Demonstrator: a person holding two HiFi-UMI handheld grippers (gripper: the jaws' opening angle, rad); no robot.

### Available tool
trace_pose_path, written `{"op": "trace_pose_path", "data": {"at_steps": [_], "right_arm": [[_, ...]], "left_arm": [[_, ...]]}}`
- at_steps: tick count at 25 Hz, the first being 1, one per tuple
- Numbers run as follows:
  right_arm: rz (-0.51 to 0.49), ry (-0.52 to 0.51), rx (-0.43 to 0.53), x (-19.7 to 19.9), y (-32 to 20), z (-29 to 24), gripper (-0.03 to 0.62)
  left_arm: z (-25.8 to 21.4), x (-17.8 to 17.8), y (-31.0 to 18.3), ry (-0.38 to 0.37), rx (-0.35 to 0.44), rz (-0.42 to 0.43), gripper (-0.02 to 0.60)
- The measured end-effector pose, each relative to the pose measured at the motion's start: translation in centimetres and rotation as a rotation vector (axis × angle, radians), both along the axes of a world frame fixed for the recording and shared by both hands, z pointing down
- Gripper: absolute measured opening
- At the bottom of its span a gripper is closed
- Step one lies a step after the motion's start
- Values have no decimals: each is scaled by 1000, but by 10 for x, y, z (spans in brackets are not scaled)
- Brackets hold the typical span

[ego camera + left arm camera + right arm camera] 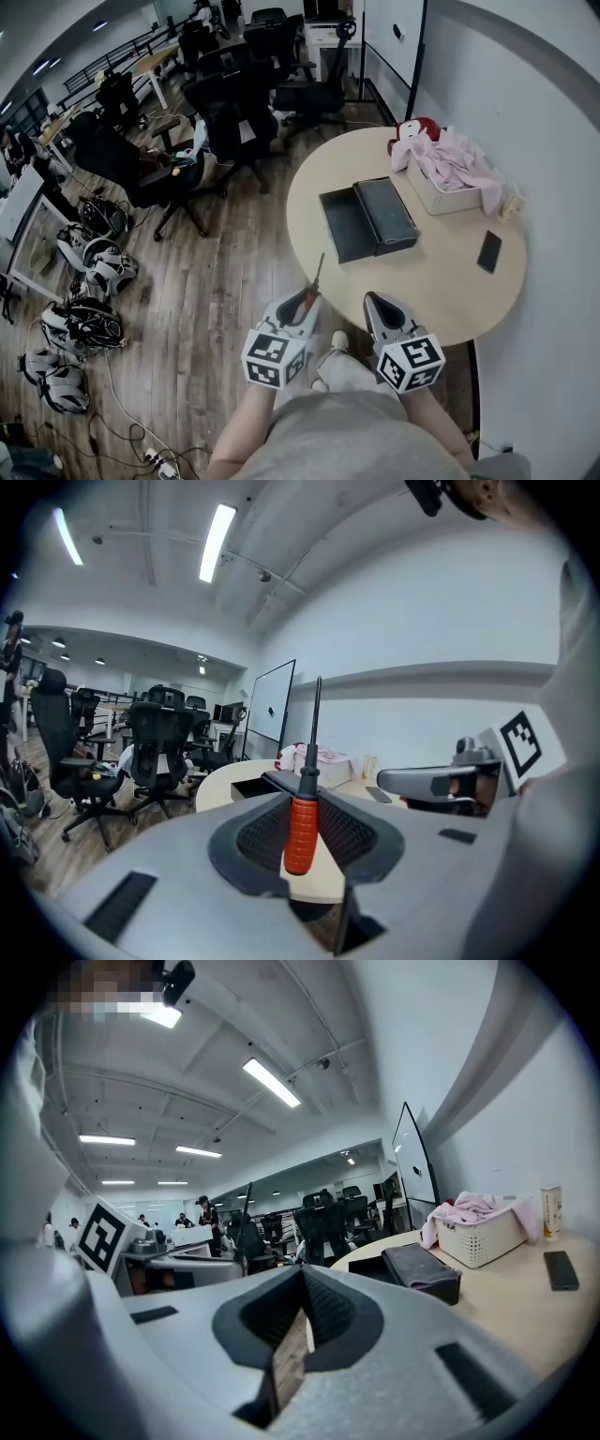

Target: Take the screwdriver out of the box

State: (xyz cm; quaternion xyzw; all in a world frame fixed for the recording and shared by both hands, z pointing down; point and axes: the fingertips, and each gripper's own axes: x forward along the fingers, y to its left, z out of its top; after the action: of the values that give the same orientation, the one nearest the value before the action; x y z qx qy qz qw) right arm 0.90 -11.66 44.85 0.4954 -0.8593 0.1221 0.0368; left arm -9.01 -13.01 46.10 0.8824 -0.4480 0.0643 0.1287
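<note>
A screwdriver with a red handle and a thin dark shaft stands upright between the pads of my left gripper, which is shut on its handle. It is held off the near left edge of the round table, clear of the box. The dark grey box lies open at the table's middle, its lid folded out to the right. My right gripper hangs beside the left one at the table's near edge, its jaws together with nothing between them.
A white basket with pink cloth sits at the table's far right, a red thing behind it and a black phone nearer. Office chairs stand to the left; gear and cables lie on the wooden floor.
</note>
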Motion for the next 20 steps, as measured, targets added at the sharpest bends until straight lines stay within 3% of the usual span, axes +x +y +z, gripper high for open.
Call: {"op": "trace_pose_path", "data": {"at_steps": [20], "right_arm": [[16,12,27,3,-5,-4,0]], "left_arm": [[-2,4,-7,24,11,3,83]]}}
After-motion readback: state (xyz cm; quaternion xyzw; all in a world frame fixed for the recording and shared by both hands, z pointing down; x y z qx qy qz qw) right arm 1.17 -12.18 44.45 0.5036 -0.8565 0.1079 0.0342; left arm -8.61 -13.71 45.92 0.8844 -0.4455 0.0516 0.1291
